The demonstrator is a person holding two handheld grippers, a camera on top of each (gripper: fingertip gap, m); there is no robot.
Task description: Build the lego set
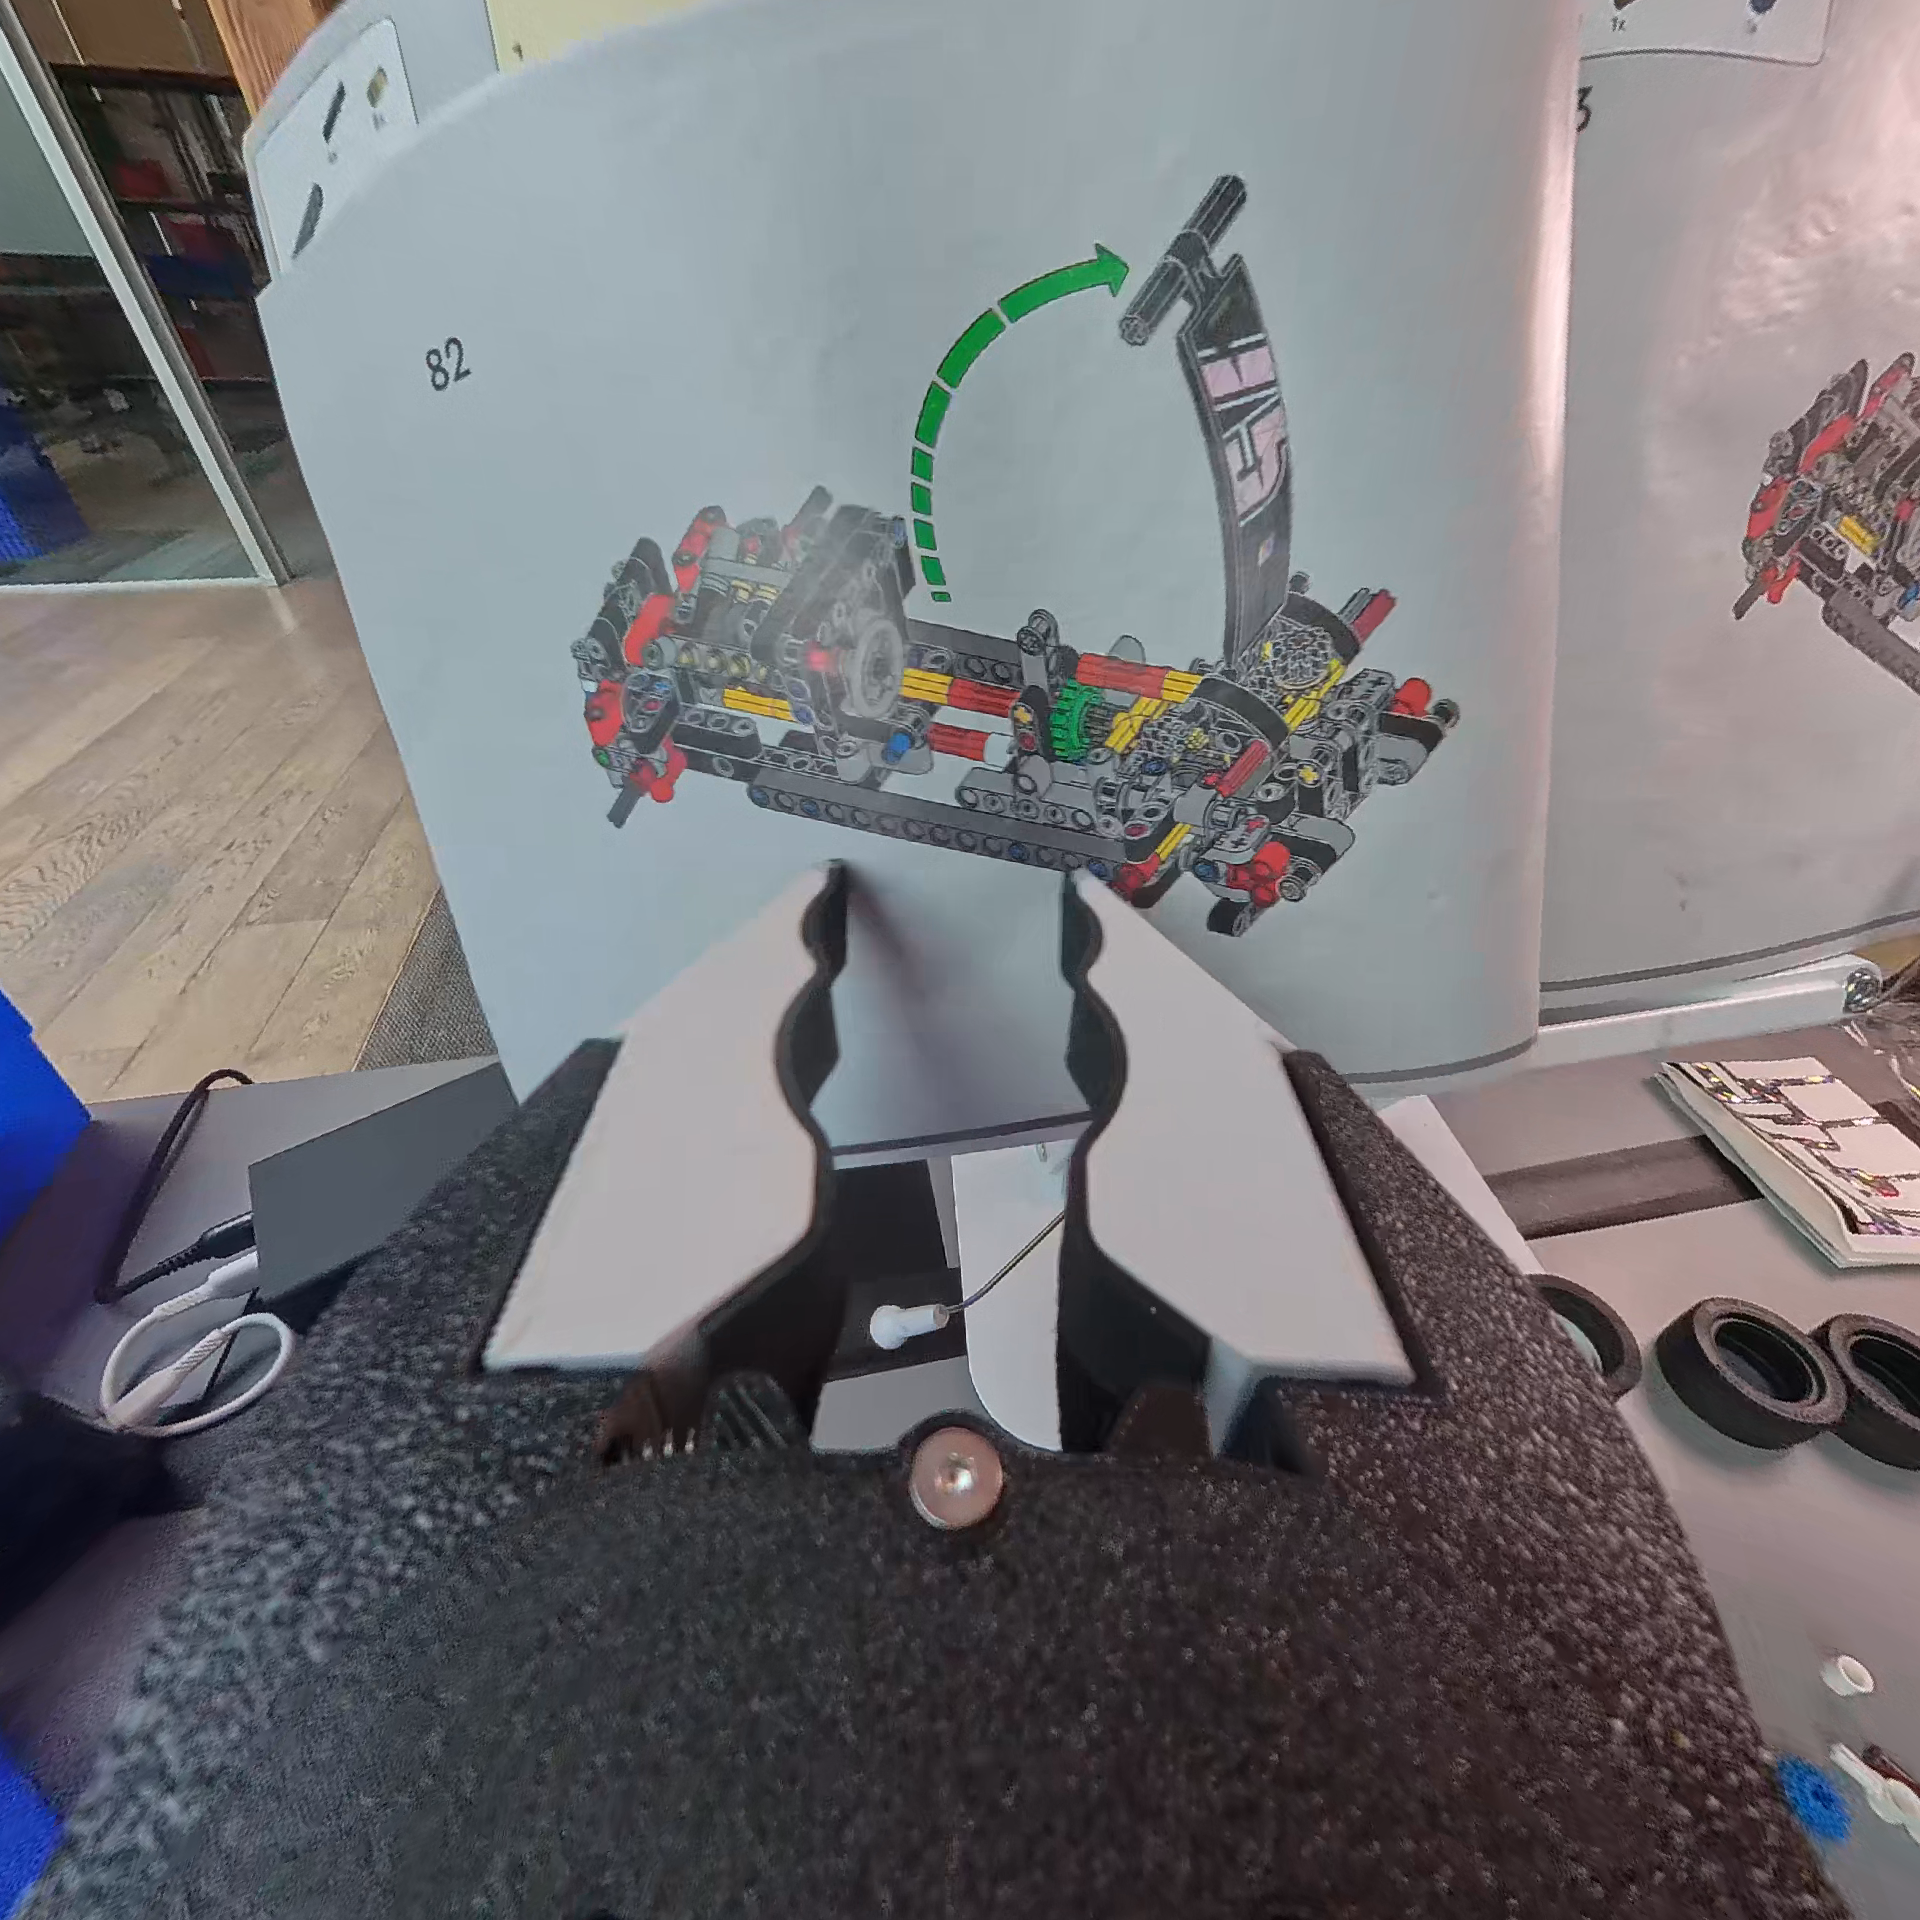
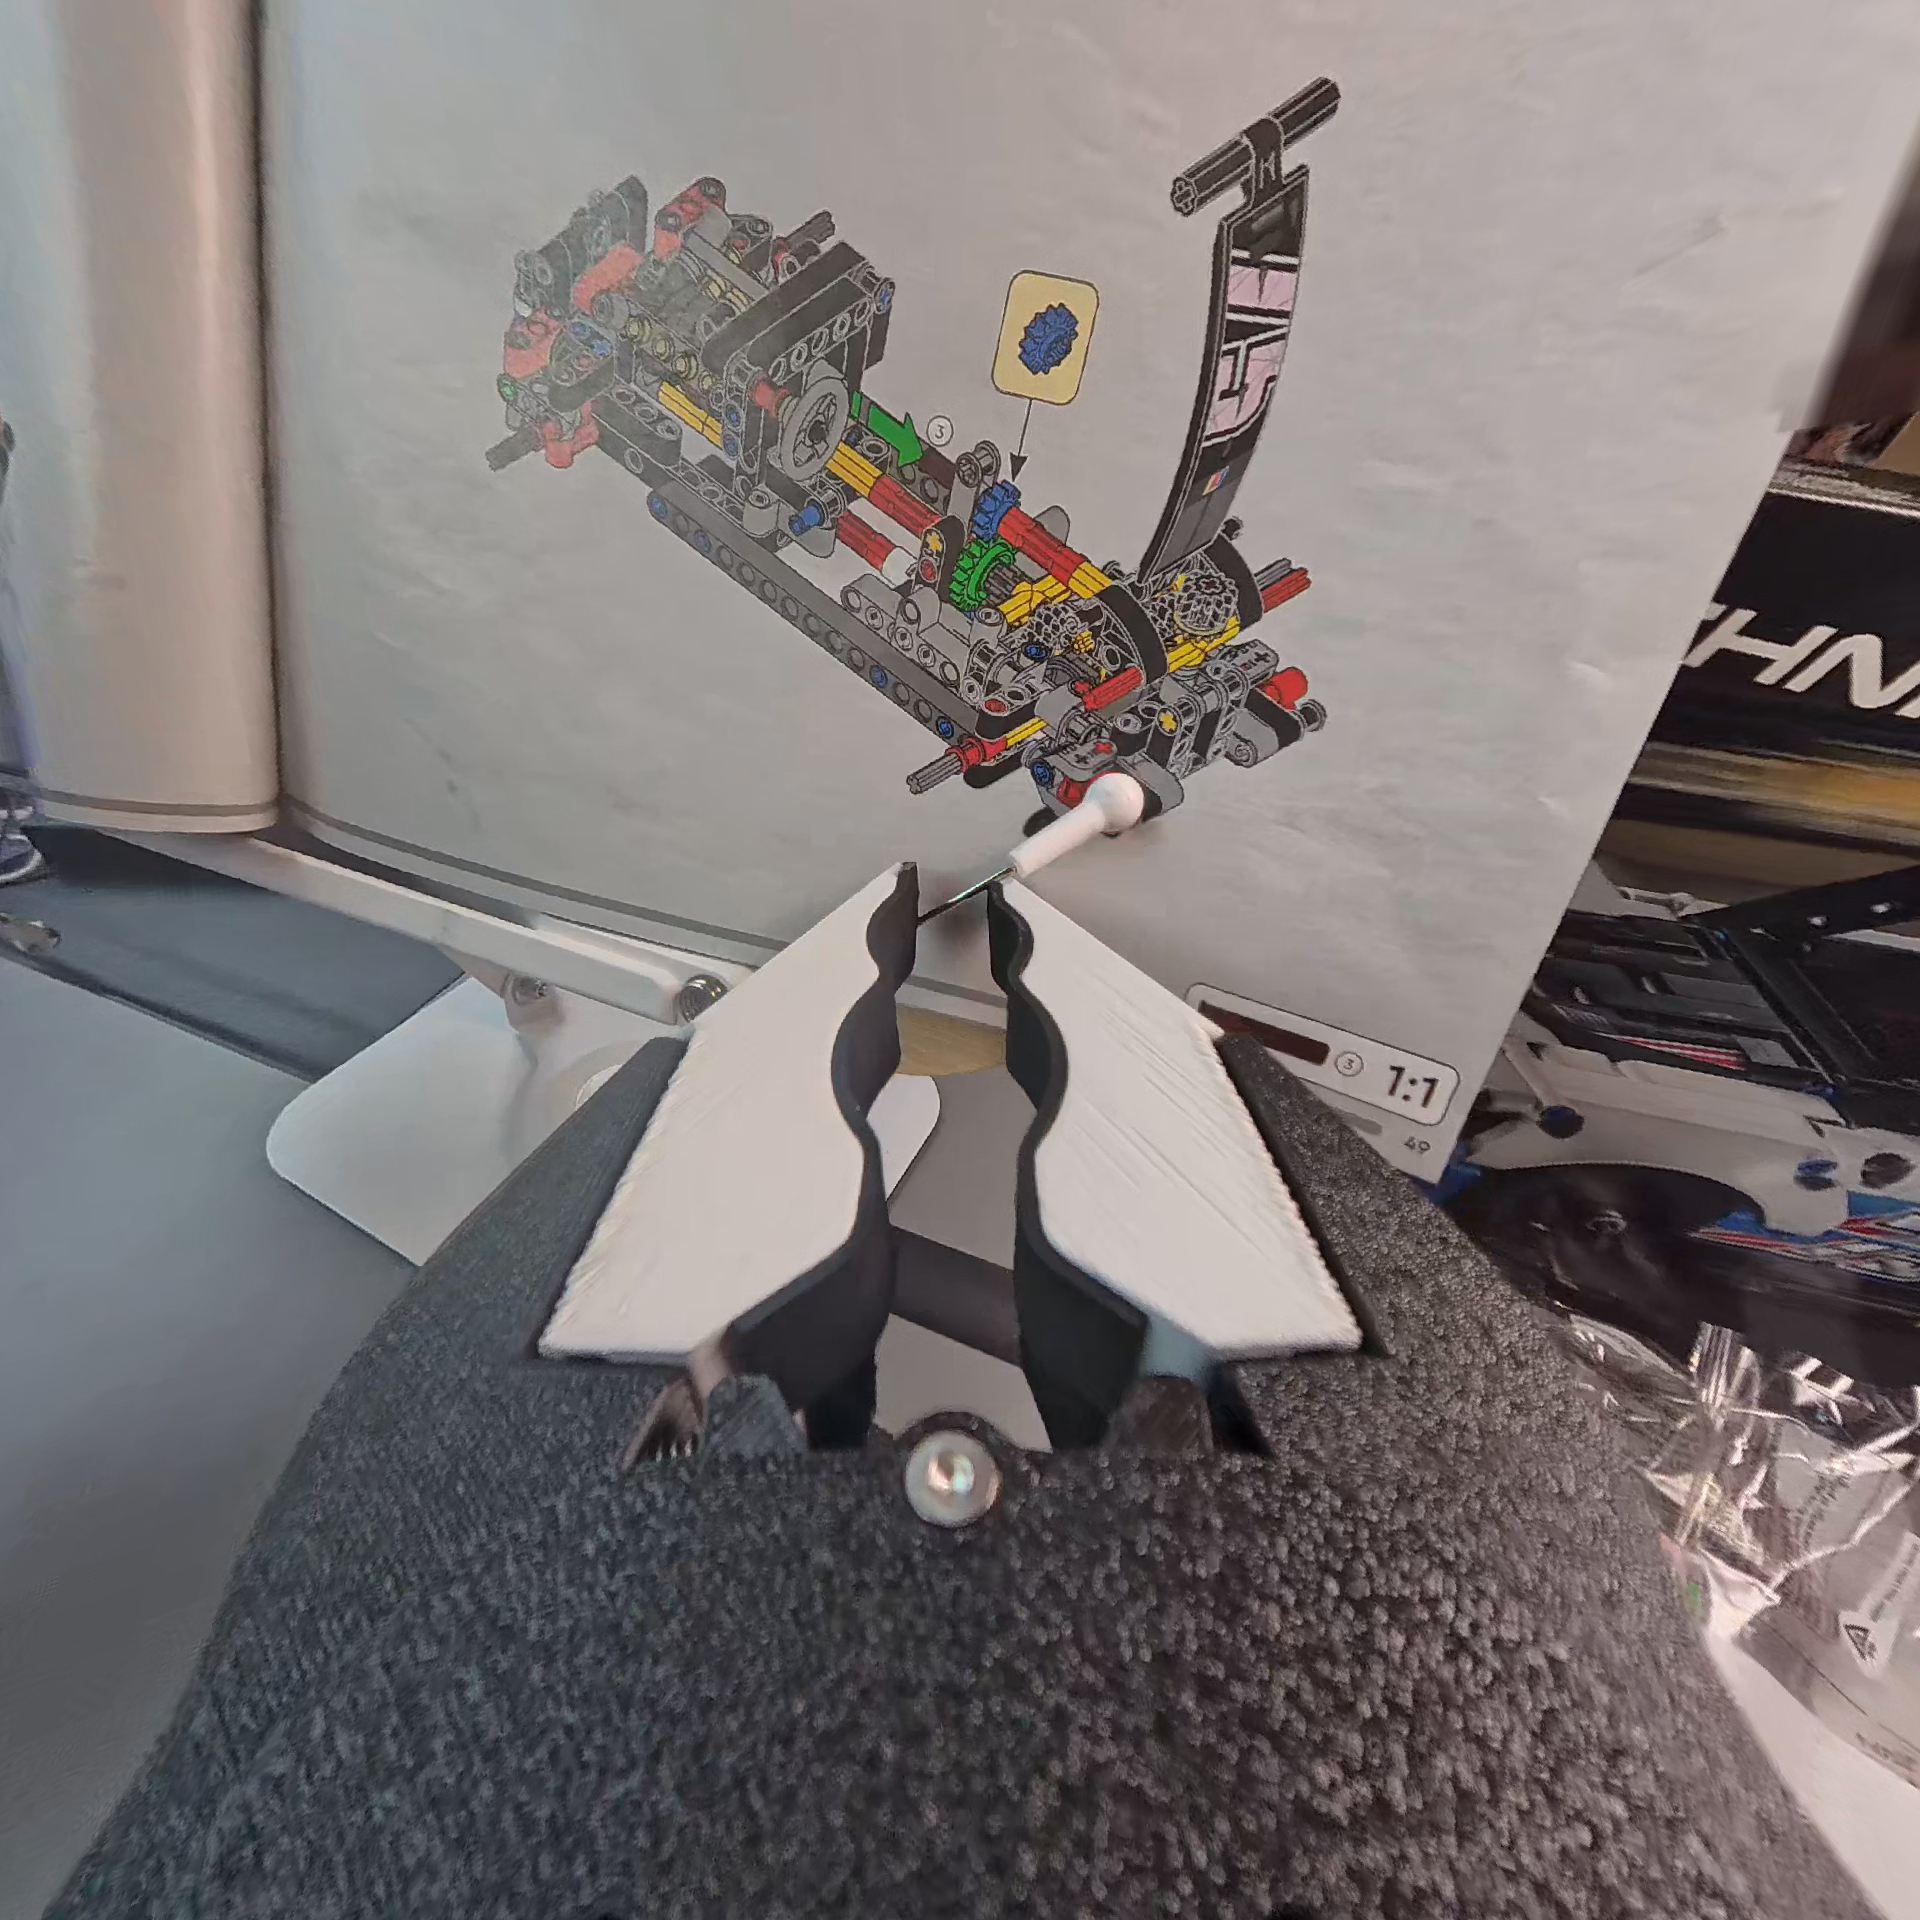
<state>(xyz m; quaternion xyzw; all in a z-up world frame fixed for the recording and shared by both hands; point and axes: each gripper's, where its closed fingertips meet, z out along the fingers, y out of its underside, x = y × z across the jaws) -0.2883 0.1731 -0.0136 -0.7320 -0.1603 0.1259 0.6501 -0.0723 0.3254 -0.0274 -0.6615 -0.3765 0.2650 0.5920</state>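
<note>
An instruction booklet stands open on a white stand. In the left wrist view its page shows the chassis with a green arrow. My left gripper is open and empty just in front of the page's lower edge. In the right wrist view the facing page shows a blue gear going onto the chassis. My right gripper has a narrow gap between its jaws and holds nothing. Its tips sit at the thin wire of the stand's white-tipped page holder, which presses on the page. No built model is in view.
Black rubber tyres, a sticker sheet, a blue gear and small white parts lie right of the stand. A black box with cables is at the left. The set's box and a plastic bag are at right.
</note>
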